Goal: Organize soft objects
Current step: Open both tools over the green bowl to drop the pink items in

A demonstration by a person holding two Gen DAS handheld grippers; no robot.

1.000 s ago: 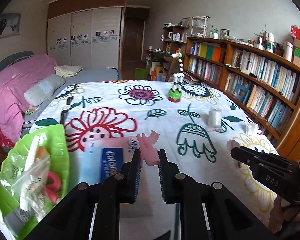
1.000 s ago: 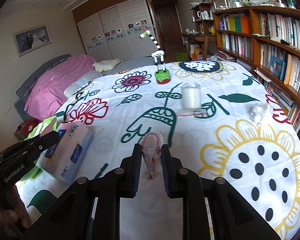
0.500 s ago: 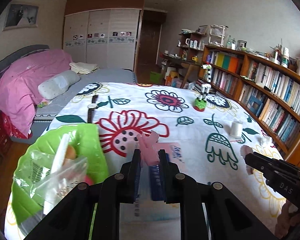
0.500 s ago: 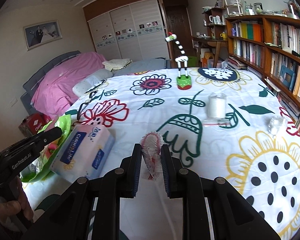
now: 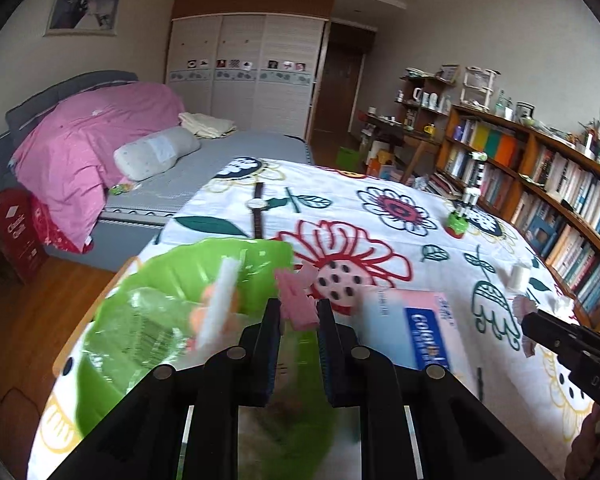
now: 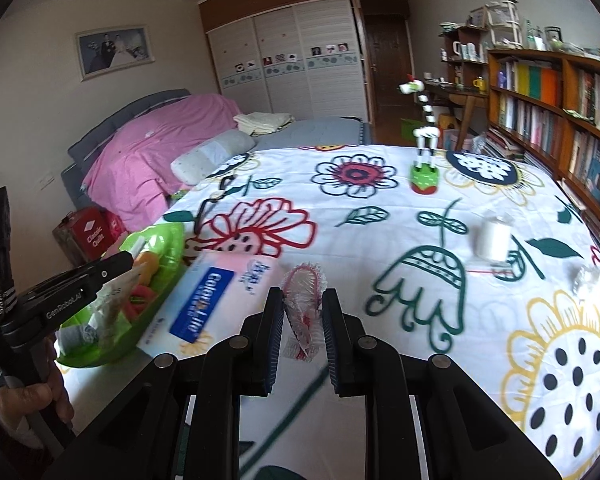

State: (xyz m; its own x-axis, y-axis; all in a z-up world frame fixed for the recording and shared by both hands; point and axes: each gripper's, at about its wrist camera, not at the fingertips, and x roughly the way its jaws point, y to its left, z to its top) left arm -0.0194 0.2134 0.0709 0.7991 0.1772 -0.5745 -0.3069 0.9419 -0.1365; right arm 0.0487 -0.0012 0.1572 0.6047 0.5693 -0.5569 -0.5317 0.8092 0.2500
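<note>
Pink soft foam piece is clamped in the left gripper, just short of the green plastic basket ahead-left. Carry it over the rim before releasing. The right gripper is clamped on a red-edged ruffled hair tie; bring it to the basket next.

A home bedroom is showing here: a bed is lying under a pink quilt, a wardrobe is standing behind, and bookshelves are lining the wall.
</note>
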